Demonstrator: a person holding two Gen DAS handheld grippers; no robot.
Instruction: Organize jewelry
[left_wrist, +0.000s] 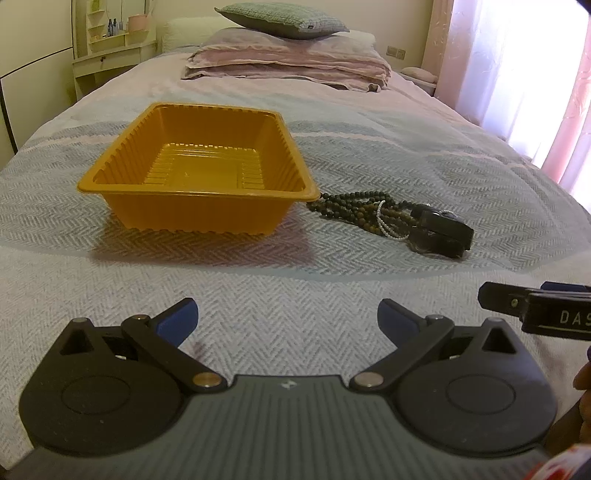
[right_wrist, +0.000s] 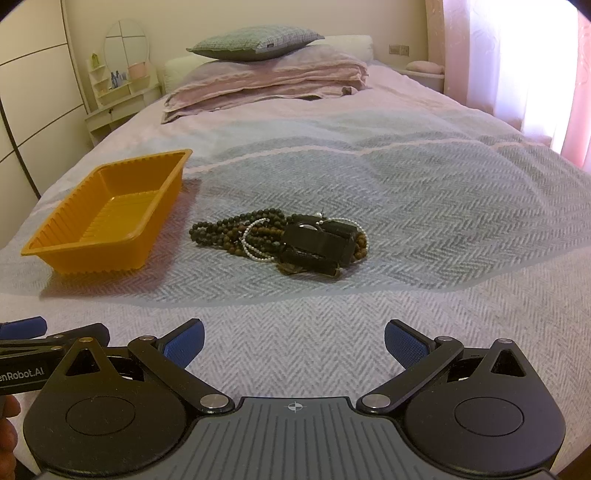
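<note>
An empty orange plastic tray (left_wrist: 122, 184) (right_wrist: 44, 249) sits on the bed. To its right lies a pile of jewelry: dark bead strands (left_wrist: 351, 206) (right_wrist: 229, 229), a thin white pearl strand (left_wrist: 384, 225) (right_wrist: 251, 240) and a black chunky piece (left_wrist: 443, 230) (right_wrist: 317, 243). My left gripper (left_wrist: 288, 321) is open and empty, low over the bedspread in front of the tray. My right gripper (right_wrist: 293, 341) is open and empty, in front of the pile; it also shows at the right edge of the left wrist view (left_wrist: 535, 310).
The grey herringbone bedspread (right_wrist: 424, 206) covers the bed. Folded pink bedding (left_wrist: 288, 66) and a grey pillow (left_wrist: 280, 18) lie at the far end. A dressing table (right_wrist: 122, 96) stands far left, curtains (right_wrist: 517, 55) at right.
</note>
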